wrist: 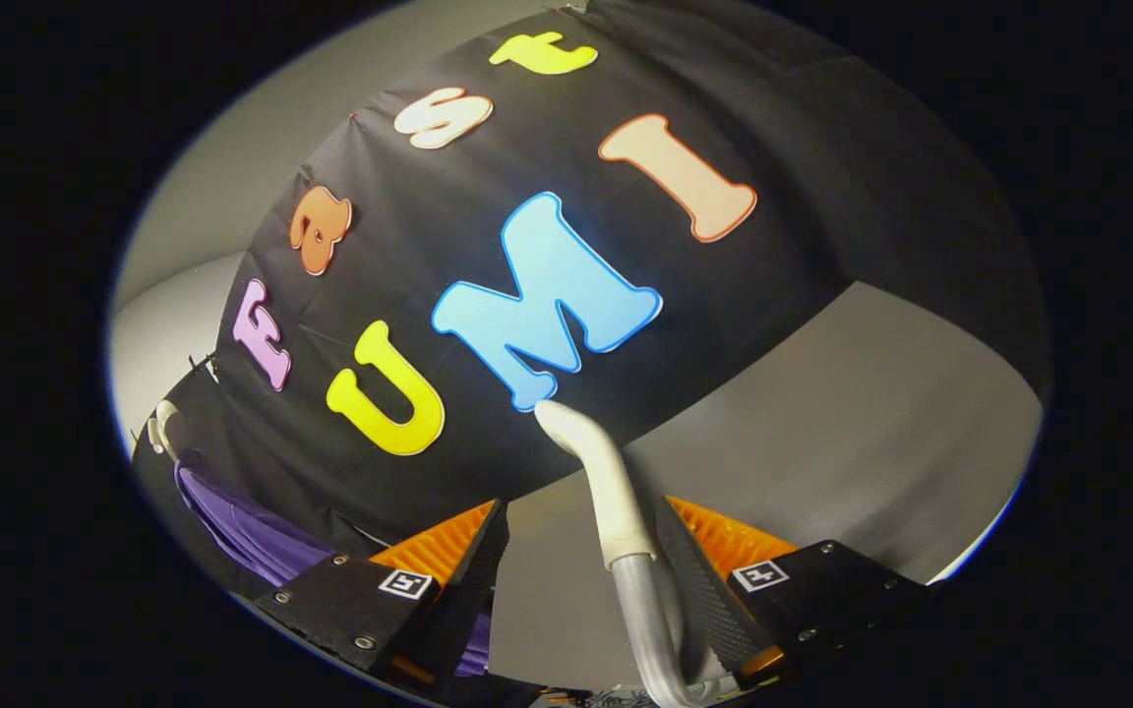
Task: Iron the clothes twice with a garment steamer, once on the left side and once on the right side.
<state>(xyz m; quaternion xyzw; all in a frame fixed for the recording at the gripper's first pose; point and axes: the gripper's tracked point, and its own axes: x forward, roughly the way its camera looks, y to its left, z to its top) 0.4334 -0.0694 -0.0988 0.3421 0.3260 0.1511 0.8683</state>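
A white curved steamer piece on a silver tube rises between the fingers of my gripper. The tube lies close against the right finger, while the left finger stands apart from it, so the gripper is open. Beyond and to the left of the left finger hangs a purple garment, partly hidden by that finger. A white hanger hook shows just above the garment. The whole view is tilted.
The black cloth wall of the booth fills the space ahead. A grey surface lies beyond the right finger, and a pale grey wall runs behind the cloth on the left.
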